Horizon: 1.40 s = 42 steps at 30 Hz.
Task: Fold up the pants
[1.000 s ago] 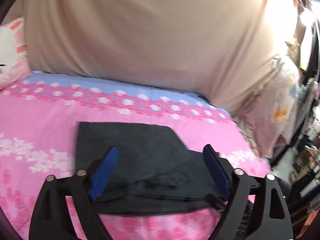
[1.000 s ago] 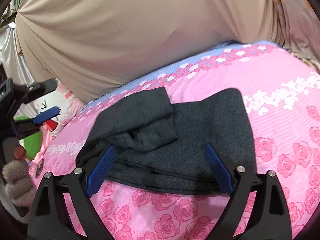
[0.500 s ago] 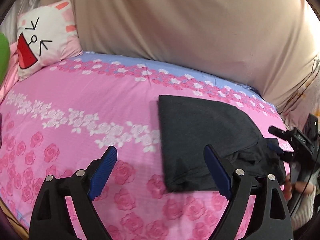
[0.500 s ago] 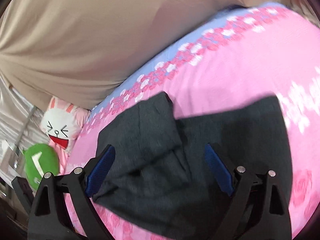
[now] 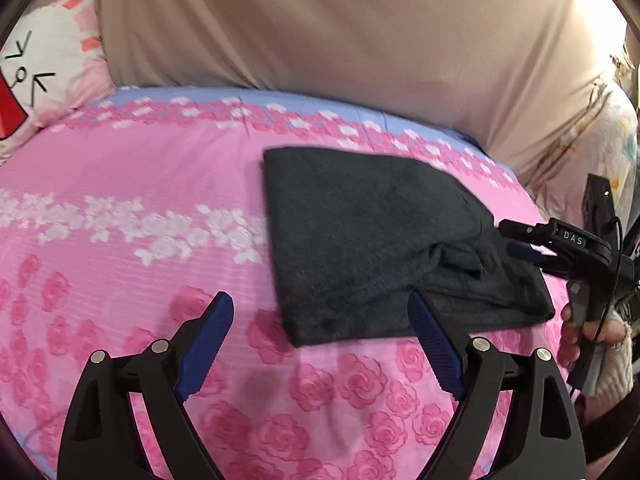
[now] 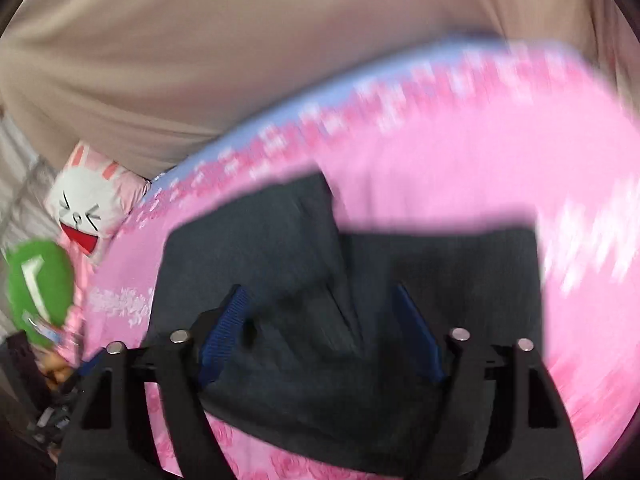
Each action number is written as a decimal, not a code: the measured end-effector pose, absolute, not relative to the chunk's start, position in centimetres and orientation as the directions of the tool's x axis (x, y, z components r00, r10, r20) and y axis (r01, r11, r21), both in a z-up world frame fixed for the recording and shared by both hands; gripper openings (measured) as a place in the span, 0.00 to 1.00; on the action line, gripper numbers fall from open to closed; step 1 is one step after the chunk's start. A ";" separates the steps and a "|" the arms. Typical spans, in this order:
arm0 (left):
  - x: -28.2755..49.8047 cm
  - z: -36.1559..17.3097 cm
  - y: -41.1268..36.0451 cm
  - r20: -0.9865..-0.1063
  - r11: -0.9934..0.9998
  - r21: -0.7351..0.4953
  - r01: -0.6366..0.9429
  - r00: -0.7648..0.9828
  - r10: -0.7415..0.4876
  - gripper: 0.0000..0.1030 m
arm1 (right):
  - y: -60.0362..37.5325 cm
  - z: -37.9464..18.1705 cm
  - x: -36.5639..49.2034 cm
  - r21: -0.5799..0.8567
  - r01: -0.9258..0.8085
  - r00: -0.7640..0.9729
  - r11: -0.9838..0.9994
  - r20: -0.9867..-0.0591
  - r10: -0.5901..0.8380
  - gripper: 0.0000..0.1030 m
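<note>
The dark grey pants (image 5: 372, 236) lie partly folded on the pink flowered bedsheet (image 5: 132, 216). My left gripper (image 5: 320, 312) is open and empty, held above the sheet by the pants' near left corner. My right gripper (image 5: 520, 248) shows at the pants' right side in the left wrist view. In the blurred right wrist view the right gripper (image 6: 320, 300) is open with the pants (image 6: 440, 280) spread between and under its blue pads (image 6: 228, 328). A folded layer lies across the pants' left half there.
A beige curtain (image 5: 320, 28) hangs behind the bed. A white rabbit-face pillow (image 5: 40, 64) sits at the bed's far left, with a green cushion (image 6: 40, 284) beside it. A patterned blanket (image 5: 600, 140) hangs at the right.
My left gripper has moved nearer the pants. My right gripper has dropped lower over the pants and is moving fast, blurring its view.
</note>
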<state>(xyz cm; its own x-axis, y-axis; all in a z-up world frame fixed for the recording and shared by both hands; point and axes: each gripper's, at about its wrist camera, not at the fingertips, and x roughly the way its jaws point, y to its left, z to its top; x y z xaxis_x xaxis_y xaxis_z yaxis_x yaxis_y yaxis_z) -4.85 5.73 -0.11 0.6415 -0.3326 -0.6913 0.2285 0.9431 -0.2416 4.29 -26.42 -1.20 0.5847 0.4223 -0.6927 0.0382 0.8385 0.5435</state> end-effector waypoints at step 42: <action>-2.9 -3.5 2.9 -0.794 0.955 -0.187 0.230 0.537 -0.285 0.55 | -29.5 -0.7 -3.5 0.331 0.054 0.685 0.942 -0.698 0.206 0.47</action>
